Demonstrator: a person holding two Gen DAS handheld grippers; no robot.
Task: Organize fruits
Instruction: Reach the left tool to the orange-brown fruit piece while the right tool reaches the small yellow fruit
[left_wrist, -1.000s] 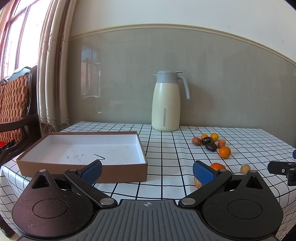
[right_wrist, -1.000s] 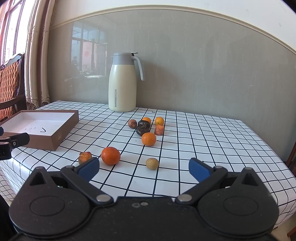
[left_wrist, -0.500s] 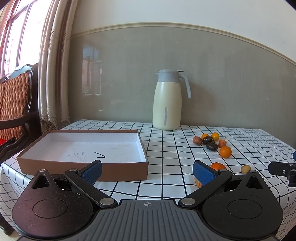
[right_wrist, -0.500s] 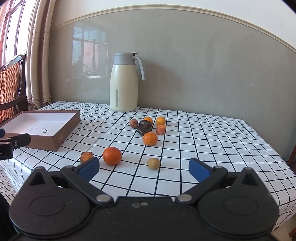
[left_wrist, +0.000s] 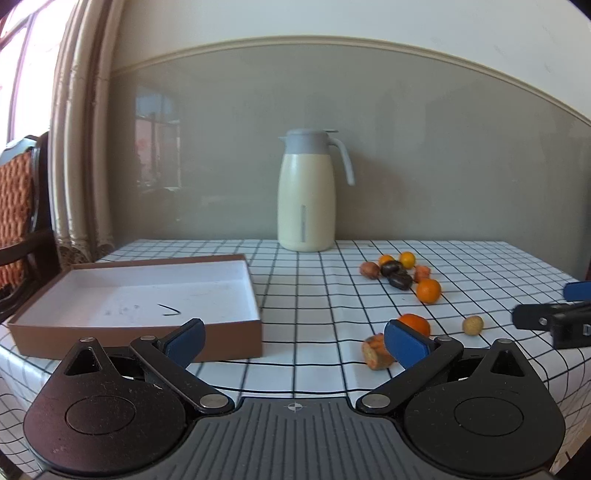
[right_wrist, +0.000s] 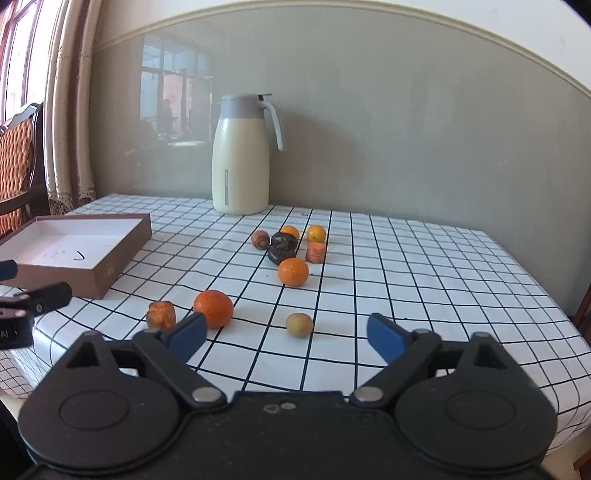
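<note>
- Fruits (right_wrist: 293, 271): scattered on the checked tablecloth (right_wrist: 406, 266), right of the brown box (right_wrist: 74, 247).
- Left gripper (left_wrist: 293, 338): level, low, before the box; jaws spread, empty.
- Right gripper (right_wrist: 286, 338): level, right of the box, spread, empty.
- Box floor: handwriting, illegible.

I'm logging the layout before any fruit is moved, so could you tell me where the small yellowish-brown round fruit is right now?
The small yellowish-brown fruit lies alone on the checked tablecloth, centre of the right wrist view, right of the big orange.
</note>
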